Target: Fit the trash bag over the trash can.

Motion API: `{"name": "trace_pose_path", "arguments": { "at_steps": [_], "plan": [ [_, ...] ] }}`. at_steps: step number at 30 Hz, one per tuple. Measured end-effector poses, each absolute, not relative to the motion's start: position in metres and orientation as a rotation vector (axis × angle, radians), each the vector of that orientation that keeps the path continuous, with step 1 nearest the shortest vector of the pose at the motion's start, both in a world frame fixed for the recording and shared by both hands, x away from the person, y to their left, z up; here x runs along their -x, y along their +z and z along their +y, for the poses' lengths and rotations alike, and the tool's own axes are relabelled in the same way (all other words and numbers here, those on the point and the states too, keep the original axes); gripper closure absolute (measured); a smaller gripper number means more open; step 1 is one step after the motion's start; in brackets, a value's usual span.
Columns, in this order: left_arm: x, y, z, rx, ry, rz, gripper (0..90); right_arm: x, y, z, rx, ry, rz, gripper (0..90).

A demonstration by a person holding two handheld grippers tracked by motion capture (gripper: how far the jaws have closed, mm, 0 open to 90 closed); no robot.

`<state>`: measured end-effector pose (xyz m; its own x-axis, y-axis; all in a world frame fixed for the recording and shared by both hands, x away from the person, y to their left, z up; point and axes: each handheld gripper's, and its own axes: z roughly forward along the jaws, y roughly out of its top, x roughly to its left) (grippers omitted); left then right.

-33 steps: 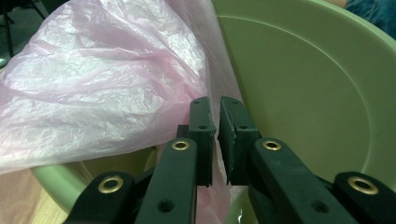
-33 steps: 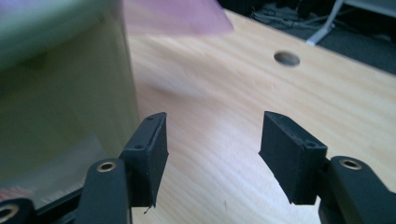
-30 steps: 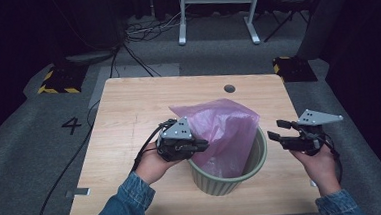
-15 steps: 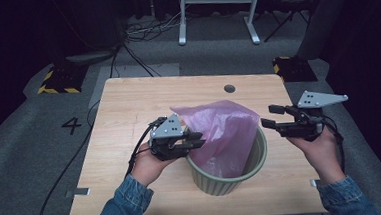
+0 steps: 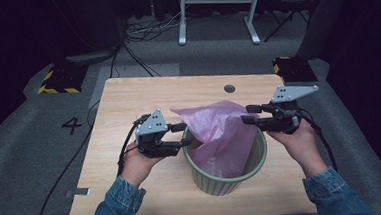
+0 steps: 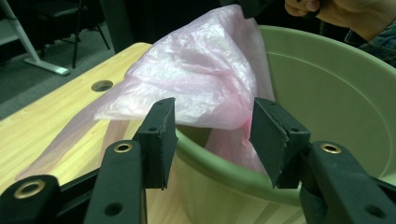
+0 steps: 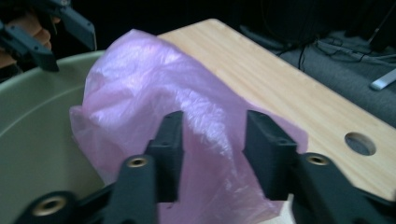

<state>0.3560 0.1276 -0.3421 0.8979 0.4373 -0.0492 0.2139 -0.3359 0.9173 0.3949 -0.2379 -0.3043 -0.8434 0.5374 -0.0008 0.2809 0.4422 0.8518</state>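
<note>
The work in hand is lining the green bin point(image 5: 227, 173) with the pink bag point(image 5: 220, 128), and the bag is not yet seated. The bin stands on the wooden surface point(image 5: 128, 99), near the person's edge. The bag lies bunched over the far part of the rim, partly inside the bin and partly spilling onto the surface behind it. The left tool point(image 5: 182, 134) sits at the bin's left rim; its jaws have just been opening and now stand moderately apart, straddling the rim with a fold of bag hanging between them, the pads point(image 6: 161, 135) not pressing on the film. The right tool point(image 5: 245, 115) hovers at the right side over the bag; its jaws have just been closing and stand at a middling gap with pink film in front of them, but no pinch can be confirmed from the right gripper view. Judgement: the step calls for each tool to take a single layer of the bag's mouth edge, not a bunched wad. The two should then draw apart to spread the opening and fold it down over the rim. Grip lightly, as thin film tears or slips easily. The bin itself looks light and may shift if the bag is pulled sideways.
</note>
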Motion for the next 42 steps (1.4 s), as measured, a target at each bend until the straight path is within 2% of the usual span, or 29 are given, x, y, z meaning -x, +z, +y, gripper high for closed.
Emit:
{"name": "trace_pose_path", "arguments": {
  "at_steps": [3, 4, 7, 20, 27, 30, 32, 33, 34, 36, 42],
  "plan": [
    [-0.359, -0.345, 0.128, -1.931, 0.234, 0.487, 50.5, -0.391, -0.305, -0.234, -0.678, 1.345, 2.451, 73.1],
    [-0.359, -0.345, 0.128, -1.933, 0.235, 0.488, 50.5, -0.386, -0.305, -0.232, -0.641, 1.331, 2.473, 82.4],
    [-0.359, -0.346, 0.128, -1.939, 0.234, 0.486, 50.3, -0.380, -0.306, -0.230, -0.604, 1.333, 2.521, 86.9],
    [-0.350, -0.339, 0.126, -1.941, 0.238, 0.441, 50.9, -0.339, -0.320, -0.224, -0.543, 1.281, 2.710, 87.0],
    [-0.348, -0.334, 0.109, -1.947, 0.202, 0.387, 50.9, -0.343, -0.327, -0.218, -0.603, 1.204, 2.770, 85.3],
    [-0.346, -0.335, 0.098, -1.970, 0.188, 0.352, 50.9, -0.347, -0.329, -0.219, -0.643, 1.212, 2.784, 81.1],
    [-0.346, -0.337, 0.094, -1.986, 0.178, 0.340, 51.1, -0.347, -0.329, -0.221, -0.659, 1.249, 2.777, 73.1],
    [-0.346, -0.339, 0.092, -1.988, 0.174, 0.344, 51.3, -0.346, -0.328, -0.224, -0.666, 1.285, 2.746, 64.9],
    [-0.346, -0.340, 0.092, -1.988, 0.168, 0.350, 51.4, -0.346, -0.328, -0.224, -0.666, 1.285, 2.746, 64.9],
    [-0.347, -0.340, 0.094, -1.991, 0.165, 0.359, 51.5, -0.345, -0.324, -0.230, -0.663, 1.339, 2.677, 55.8],
    [-0.346, -0.338, 0.101, -1.982, 0.203, 0.380, 51.5, -0.352, -0.306, -0.251, -0.717, 1.452, 2.446, 45.0]
  ]
}}
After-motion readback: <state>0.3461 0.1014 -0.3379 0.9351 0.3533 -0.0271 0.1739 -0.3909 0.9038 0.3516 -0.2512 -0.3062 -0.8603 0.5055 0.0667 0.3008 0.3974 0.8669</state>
